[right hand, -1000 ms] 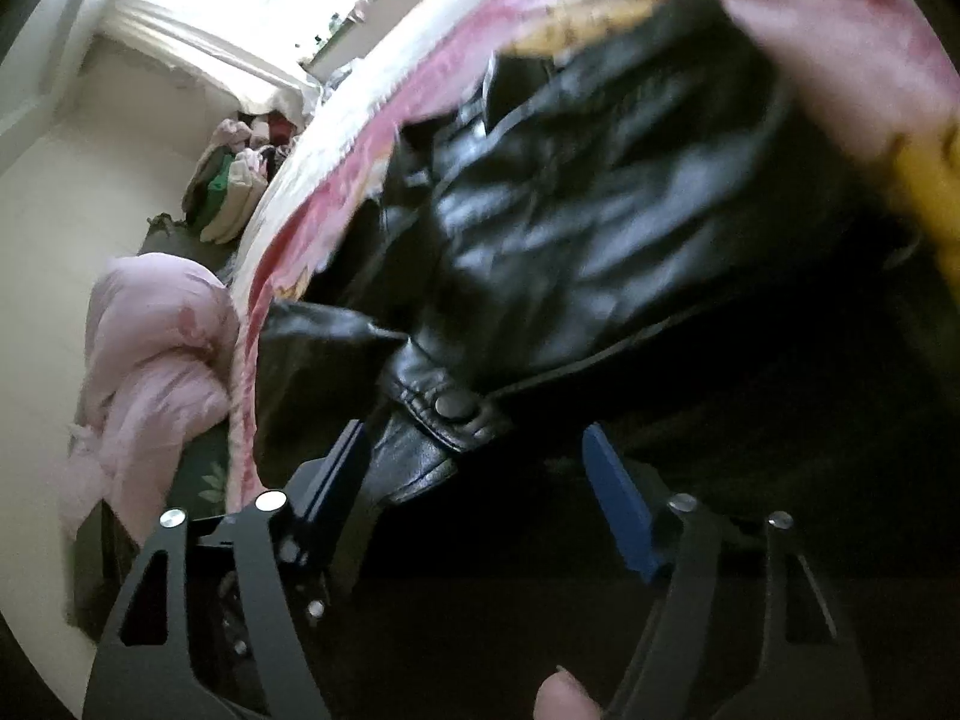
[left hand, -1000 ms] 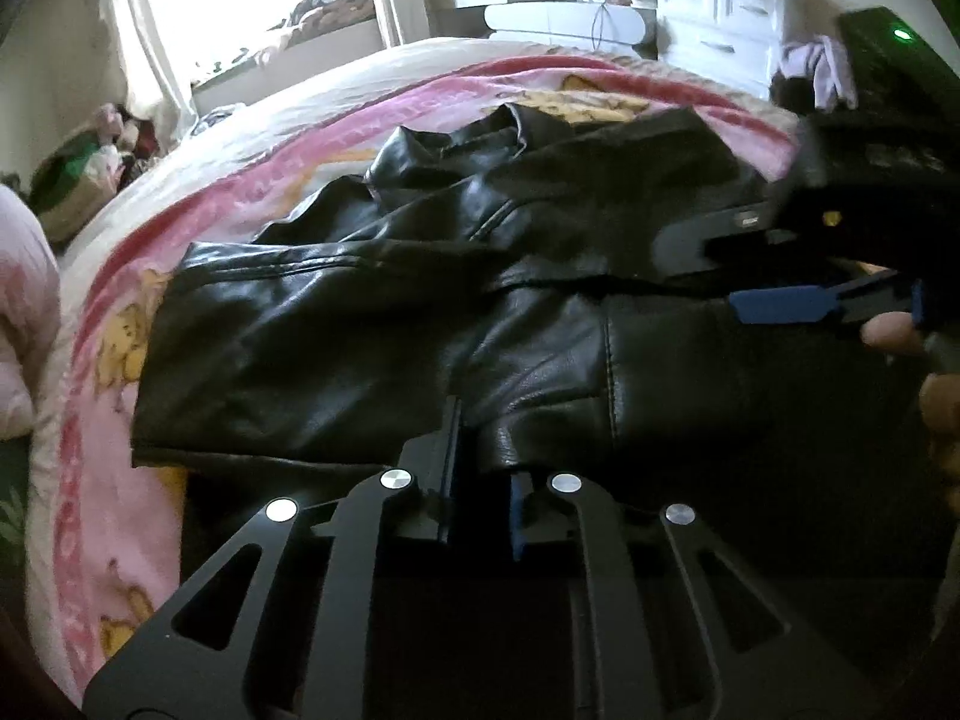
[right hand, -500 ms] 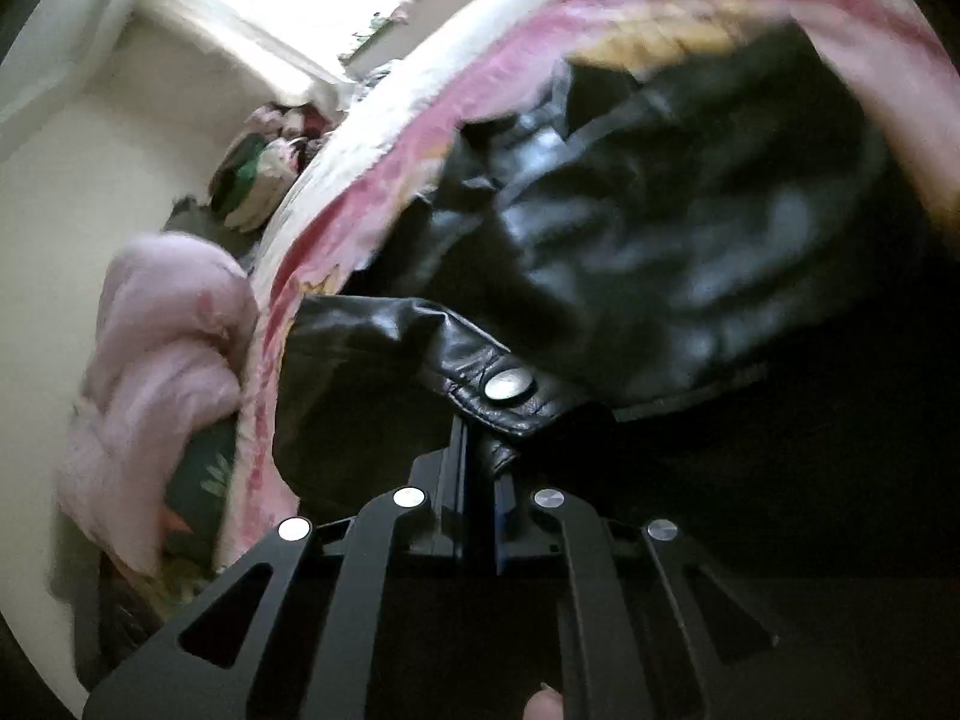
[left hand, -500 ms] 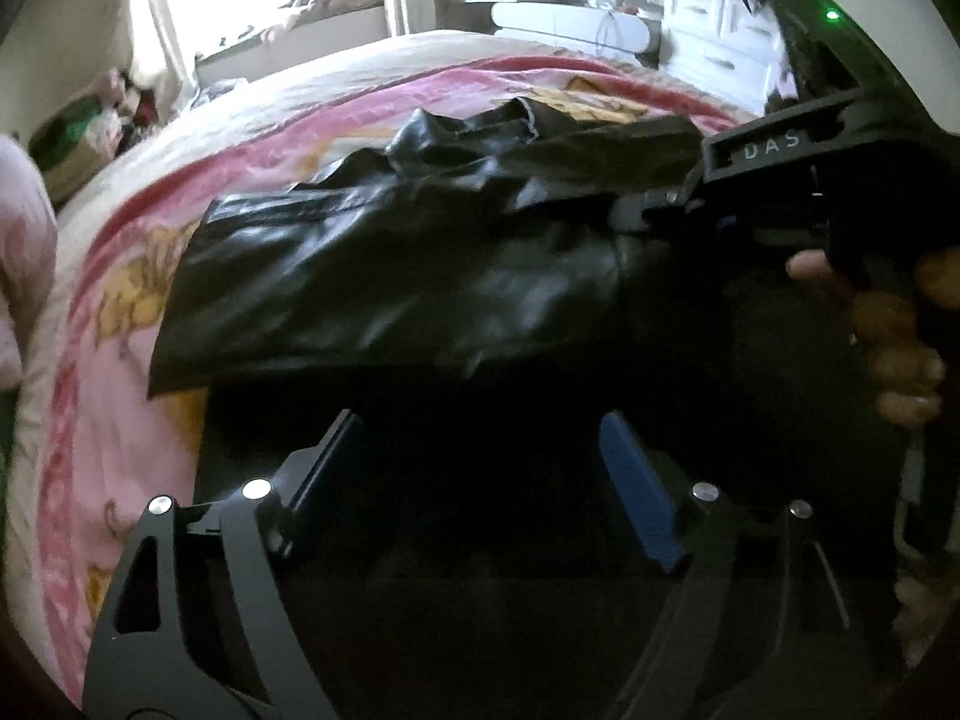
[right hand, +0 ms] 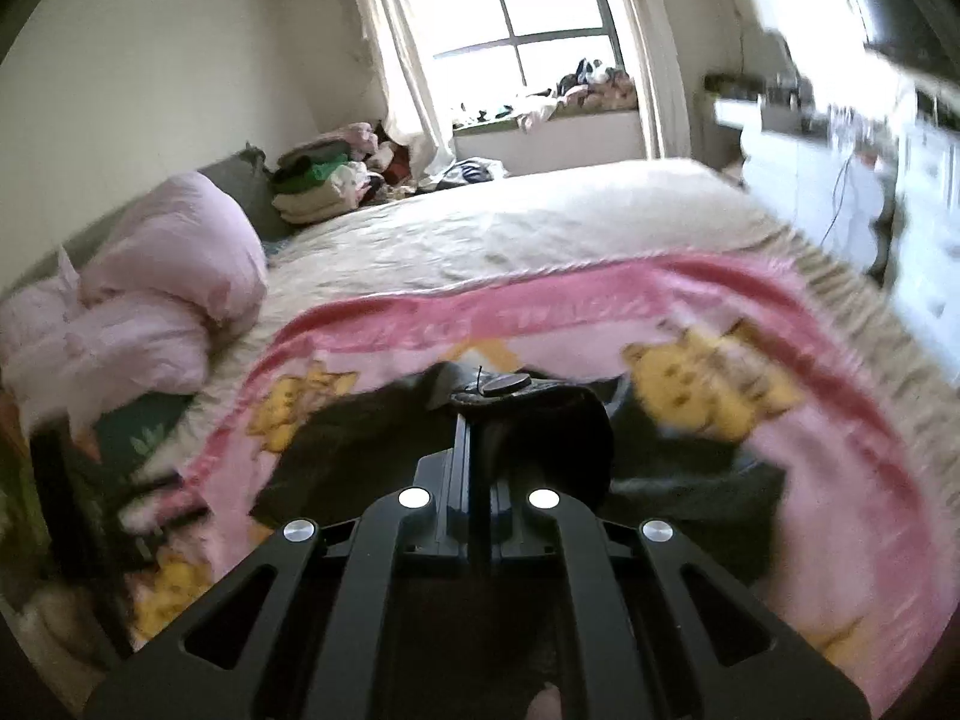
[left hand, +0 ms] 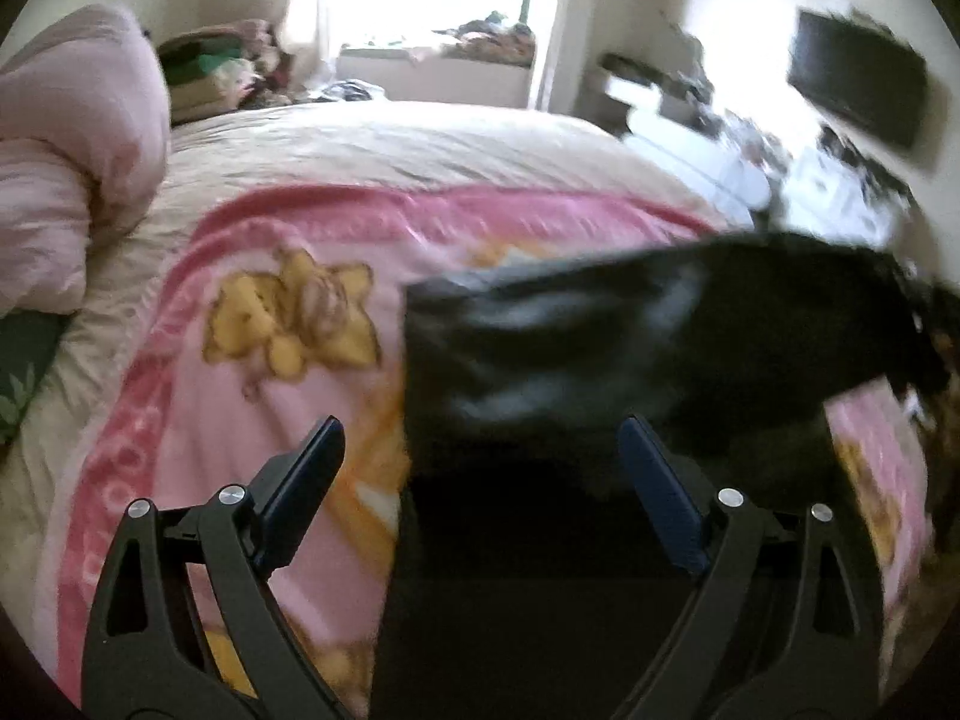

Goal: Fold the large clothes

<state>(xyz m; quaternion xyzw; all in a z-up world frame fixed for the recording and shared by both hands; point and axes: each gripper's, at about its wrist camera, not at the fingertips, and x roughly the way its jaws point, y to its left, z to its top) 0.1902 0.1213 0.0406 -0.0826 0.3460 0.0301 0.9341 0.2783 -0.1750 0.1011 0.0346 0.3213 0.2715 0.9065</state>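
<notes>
The left gripper (left hand: 480, 468) is pointing down at a slant over the bed (left hand: 420, 144), its blue-padded fingers (left hand: 657, 498) spread wide and still opening, with nothing pinched between them. Part of the black jacket (left hand: 630, 348) is lying in the gap ahead of the fingers, but the pads are standing clear of it on either side. In this left wrist view the jacket is showing as a dark, blurred band stretching from the middle of the pink blanket (left hand: 252, 360) toward the right edge, where it is rising off the bed; its lower part is dropping into shadow between the fingers.

The right gripper (right hand: 477, 420) is also tilting downward toward the bed, its fingers (right hand: 462, 450) pressed together and pinching the jacket (right hand: 540, 438) by a tab carrying a round snap button (right hand: 506, 384). The tab is sitting right at the fingertips, and the leather is hanging down from it, draping around the right side of the fingers and trailing onto the blanket (right hand: 840, 420) below. A fingertip of the person's hand (right hand: 543, 705) is just showing at the bottom edge of the right wrist view, behind the gripper body.

A pink duvet (right hand: 168, 300) is lying bunched at the left side of the bed, and folded clothes (right hand: 318, 186) are piled beyond it near the window (right hand: 516, 6)
</notes>
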